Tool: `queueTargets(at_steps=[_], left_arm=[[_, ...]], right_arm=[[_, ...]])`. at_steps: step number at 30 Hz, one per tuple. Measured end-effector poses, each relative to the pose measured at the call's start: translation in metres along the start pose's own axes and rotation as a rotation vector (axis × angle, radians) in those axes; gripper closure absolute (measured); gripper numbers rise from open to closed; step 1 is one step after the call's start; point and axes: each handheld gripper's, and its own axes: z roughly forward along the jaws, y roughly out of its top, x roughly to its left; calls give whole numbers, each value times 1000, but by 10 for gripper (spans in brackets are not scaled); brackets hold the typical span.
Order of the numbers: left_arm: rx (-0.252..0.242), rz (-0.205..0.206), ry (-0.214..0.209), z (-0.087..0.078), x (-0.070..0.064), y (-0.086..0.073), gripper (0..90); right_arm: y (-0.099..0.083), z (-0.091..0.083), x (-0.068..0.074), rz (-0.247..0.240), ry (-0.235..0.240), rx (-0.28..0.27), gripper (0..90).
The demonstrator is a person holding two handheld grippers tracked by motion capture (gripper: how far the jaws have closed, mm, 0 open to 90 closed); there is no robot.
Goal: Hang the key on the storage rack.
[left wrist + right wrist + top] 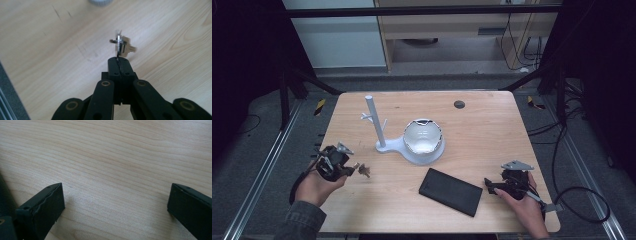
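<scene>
Holding a bunch of keys (121, 45) by its ring, clear above the counter (482, 125), in the left tongs (119, 61), jaws pressed together on it. Probably carrying toward the white stand (374, 120) beside the bowl (423, 136); next, hooking the ring over a peg. Right tongs (115, 200) spread wide, resting low near the black case (450, 191).

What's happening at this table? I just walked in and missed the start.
A person works at a wooden table with a gripper in each hand. The left gripper is shut on a small bunch of keys, held just above the wood. The right gripper is open and holds nothing, beside a black case. A white stand with a pegged post and a shiny bowl sit mid-table.
</scene>
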Motion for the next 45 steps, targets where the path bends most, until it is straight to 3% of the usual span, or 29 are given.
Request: queueTargets(at_steps=[7,12,17,31,37,45], left_arm=[[6,19,47,-36,19,37,899],[-12,14,52,-57,32,57,899],[-18,26,72,-73,35,73,899],[1,36,89,-75,35,101,899],[-23,23,85,-76,35,106,899],[-15,48,80,-78,31,110,898]], right_arm=[[0,0,0,-2,2,1,13],[0,0,0,-3,2,2,13],[0,0,0,-5,2,1,13],[0,0,0,-2,5,-1,13],[0,0,0,-2,6,-1,13],[0,0,0,-2,6,-1,13]])
